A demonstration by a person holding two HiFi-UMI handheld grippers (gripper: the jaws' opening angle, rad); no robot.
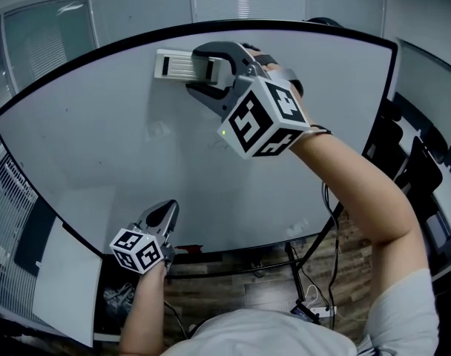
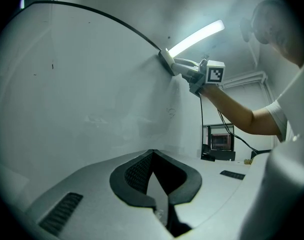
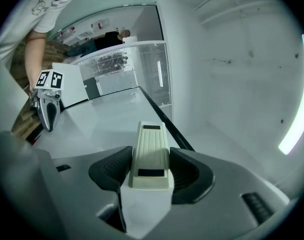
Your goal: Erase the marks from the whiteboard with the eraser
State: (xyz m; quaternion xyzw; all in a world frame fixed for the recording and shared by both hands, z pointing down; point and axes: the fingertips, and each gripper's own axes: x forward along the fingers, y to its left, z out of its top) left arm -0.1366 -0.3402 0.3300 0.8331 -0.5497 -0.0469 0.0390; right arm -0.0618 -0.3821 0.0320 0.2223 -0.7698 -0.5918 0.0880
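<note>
The whiteboard (image 1: 122,147) fills the head view, with faint grey smudges near its middle (image 1: 216,144). My right gripper (image 1: 203,71) is shut on the cream ribbed eraser (image 1: 175,66) and holds it flat against the board close to the top edge. In the right gripper view the eraser (image 3: 151,151) sits squeezed between the two dark pads (image 3: 112,173). My left gripper (image 1: 168,212) is low, by the board's bottom edge, shut on nothing. In the left gripper view its jaws (image 2: 152,156) meet at the tips, with the board (image 2: 82,99) just to the left.
A black frame (image 1: 55,76) rims the board. Below it are the stand and cables (image 1: 314,273) on a wooden floor. A white panel (image 1: 66,284) leans at lower left. Glass partitions (image 1: 136,6) stand behind. A monitor (image 2: 222,141) is off to the right.
</note>
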